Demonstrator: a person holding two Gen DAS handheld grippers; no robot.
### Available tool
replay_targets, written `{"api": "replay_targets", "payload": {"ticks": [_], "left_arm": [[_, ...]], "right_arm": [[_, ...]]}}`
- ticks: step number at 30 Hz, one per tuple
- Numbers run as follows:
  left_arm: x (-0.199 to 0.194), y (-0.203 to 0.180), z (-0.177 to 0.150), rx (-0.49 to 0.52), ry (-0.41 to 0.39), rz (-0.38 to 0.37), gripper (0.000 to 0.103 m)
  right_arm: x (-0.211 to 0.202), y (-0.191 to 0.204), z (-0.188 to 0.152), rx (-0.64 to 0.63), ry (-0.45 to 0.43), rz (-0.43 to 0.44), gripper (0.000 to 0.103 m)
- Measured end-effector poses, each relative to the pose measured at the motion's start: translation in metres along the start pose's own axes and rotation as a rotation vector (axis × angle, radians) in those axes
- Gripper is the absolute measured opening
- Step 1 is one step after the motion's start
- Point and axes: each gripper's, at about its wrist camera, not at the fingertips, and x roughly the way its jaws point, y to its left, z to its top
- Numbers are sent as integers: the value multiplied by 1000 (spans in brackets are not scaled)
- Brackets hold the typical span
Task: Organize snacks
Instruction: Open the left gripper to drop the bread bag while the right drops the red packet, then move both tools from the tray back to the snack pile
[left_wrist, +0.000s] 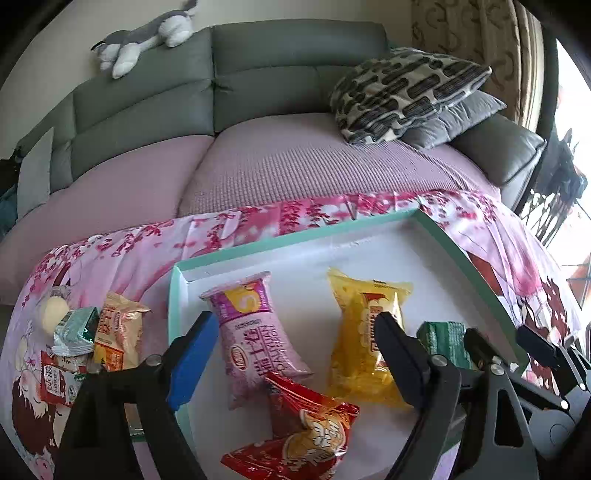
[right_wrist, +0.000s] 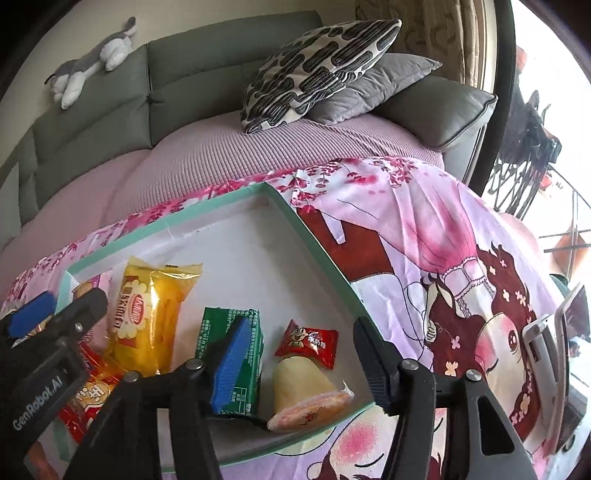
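Note:
A shallow white tray with a teal rim (left_wrist: 295, 242) lies on a pink floral cloth. In it lie a pink snack pack (left_wrist: 255, 339), a yellow pack (left_wrist: 369, 332), a red pack (left_wrist: 306, 435) and a green box (left_wrist: 445, 341). My left gripper (left_wrist: 295, 358) is open and empty above the pink pack. In the right wrist view the tray (right_wrist: 317, 254) also holds a jelly cup (right_wrist: 306, 391) and a small red candy (right_wrist: 308, 343) beside the green box (right_wrist: 232, 354) and yellow pack (right_wrist: 147, 317). My right gripper (right_wrist: 303, 365) is open, empty, above the cup.
Several loose snacks (left_wrist: 92, 339) lie on the cloth left of the tray. A grey sofa with a mauve cover (left_wrist: 295, 158), two cushions (left_wrist: 402, 92) and a plush dog (left_wrist: 147, 37) stands behind. A laptop edge (right_wrist: 561, 350) shows at the right.

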Motion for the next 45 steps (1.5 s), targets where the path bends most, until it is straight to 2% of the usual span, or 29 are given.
{"api": "replay_targets", "payload": {"ticks": [6, 9, 11, 17, 26, 34, 41, 45], "left_arm": [[3, 6, -1, -3, -6, 49, 88], [5, 8, -1, -6, -9, 72, 100], [6, 10, -2, -13, -10, 90, 100], [9, 17, -3, -41, 3, 109, 101], [11, 17, -3, -43, 11, 83, 101], [5, 19, -1, -42, 4, 64, 101], [-8, 37, 3, -69, -19, 94, 101], [-16, 59, 4, -103, -28, 116, 101]], "right_arm": [[3, 5, -1, -32, 9, -31, 90], [6, 4, -1, -17, 16, -12, 98], [5, 3, -2, -16, 11, -13, 103], [6, 5, -2, -32, 9, -19, 103], [7, 6, -4, -40, 27, -33, 103], [-5, 9, 0, -43, -8, -35, 103], [-14, 19, 3, -43, -23, -36, 103], [-15, 33, 3, -43, -20, -7, 103]]}}
